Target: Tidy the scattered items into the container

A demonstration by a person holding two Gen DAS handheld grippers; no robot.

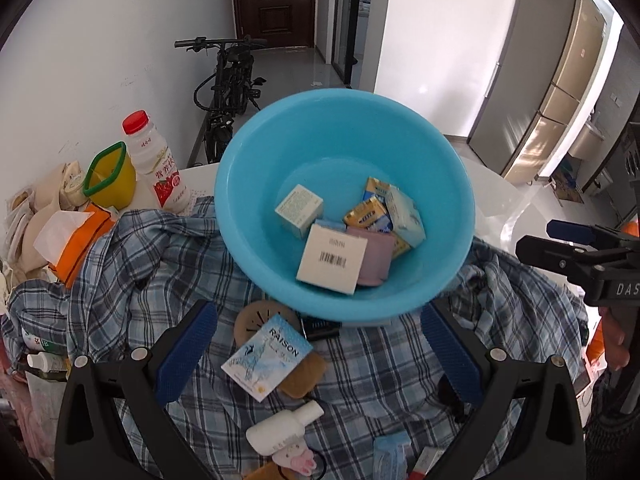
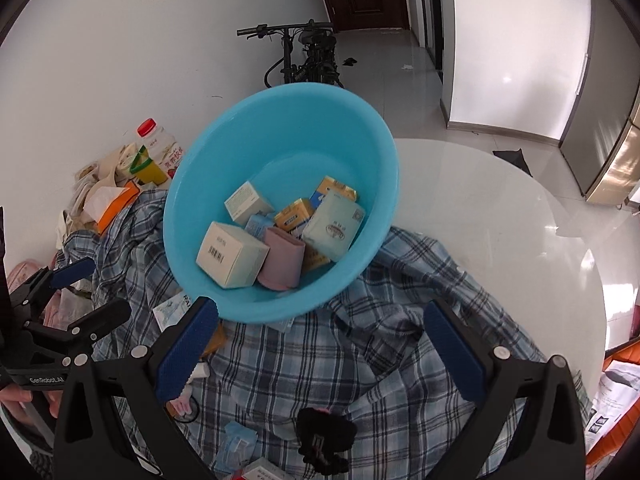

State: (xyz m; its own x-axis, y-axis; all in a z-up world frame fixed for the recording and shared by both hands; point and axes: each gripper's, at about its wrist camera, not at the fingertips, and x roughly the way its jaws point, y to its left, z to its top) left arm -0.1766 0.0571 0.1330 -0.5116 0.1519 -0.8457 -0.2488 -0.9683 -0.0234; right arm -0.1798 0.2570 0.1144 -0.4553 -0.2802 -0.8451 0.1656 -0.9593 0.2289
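A blue plastic basin [image 1: 280, 136] [image 2: 280, 128] rests tilted on a crumpled plaid shirt [image 1: 360, 384] [image 2: 380, 360] and holds several small boxes and a pink pouch [image 1: 374, 256] [image 2: 282, 260]. My left gripper [image 1: 318, 350] is open above a light-blue RAISON packet [image 1: 266, 354], a brown round piece [image 1: 256, 314] and a white bottle [image 1: 282, 428]. My right gripper [image 2: 320, 348] is open over the shirt, above a black hair clip [image 2: 326, 436]. Each gripper shows at the edge of the other's view, the right gripper [image 1: 560, 248] and the left gripper [image 2: 86, 292].
A red-capped drink bottle [image 1: 154, 160], a yellow cup with a green rim [image 1: 110, 176], an orange tissue pack [image 1: 76, 240] and cloth bags crowd the left. The white round table [image 2: 500, 220] is bare on the right. A bicycle [image 1: 230, 80] leans on the far wall.
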